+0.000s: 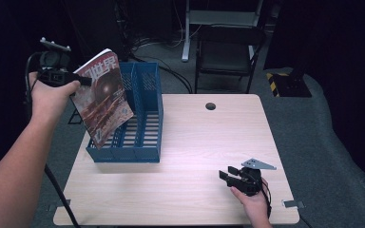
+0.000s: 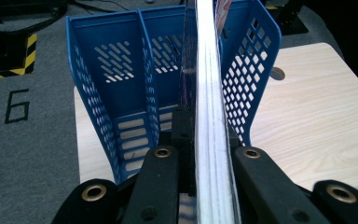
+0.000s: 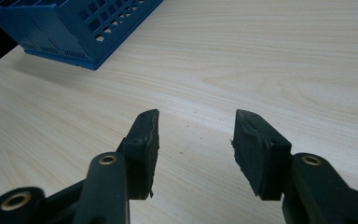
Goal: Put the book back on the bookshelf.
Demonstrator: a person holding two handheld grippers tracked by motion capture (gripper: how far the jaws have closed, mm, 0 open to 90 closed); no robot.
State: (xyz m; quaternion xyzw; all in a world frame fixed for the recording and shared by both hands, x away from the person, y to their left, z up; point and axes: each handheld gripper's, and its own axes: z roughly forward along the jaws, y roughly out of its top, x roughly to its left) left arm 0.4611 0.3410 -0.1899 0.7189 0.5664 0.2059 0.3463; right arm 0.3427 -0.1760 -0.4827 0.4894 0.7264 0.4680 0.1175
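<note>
The left tool (image 1: pixel 83 80) clamps a glossy red-brown magazine (image 1: pixel 102 97), tilted above a blue slotted file rack (image 1: pixel 145 128); its visible compartments hold nothing. The right tool (image 3: pixel 196 135) rests on the worktop (image 1: pixel 195 142), jaws apart, gripping nothing.

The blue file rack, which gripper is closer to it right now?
Left. The left gripper holds a magazine just above the blue file rack, beside its left wall. The right gripper rests open on the table, well off toward the near right corner.
</note>
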